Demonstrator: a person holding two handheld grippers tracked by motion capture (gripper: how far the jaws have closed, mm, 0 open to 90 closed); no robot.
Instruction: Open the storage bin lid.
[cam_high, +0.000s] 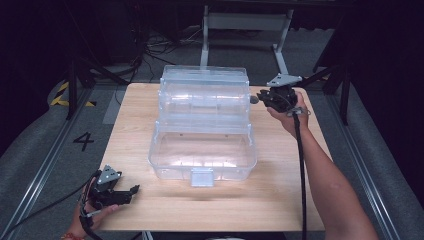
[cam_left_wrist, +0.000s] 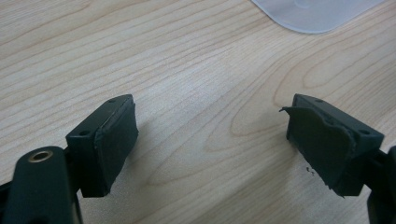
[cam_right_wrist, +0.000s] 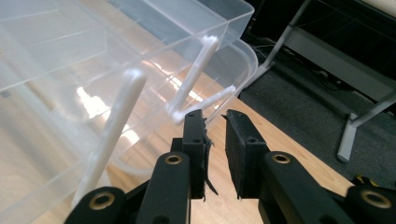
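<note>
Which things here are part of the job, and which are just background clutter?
In the job: clear tiered storage box, opened out; right gripper beside its hinge arms, jaws slightly apart, nothing between.

Just about: left gripper, open on table; metal stand; floor cables.

Clear storage box (cam_left_wrist: 317, 14): in the left gripper view, a rounded corner at 1 o'clock, the rest cut off by the top edge. In the right gripper view its trays (cam_right_wrist: 70, 70) run out past the edges at 9 and 11 o'clock. Left hand (cam_high: 90, 215): in the high view, cropped by the bottom edge at 7 o'clock. Dark background beyond the surface (cam_high: 280, 200): contents at 12 o'clock too dim to tell.
</note>
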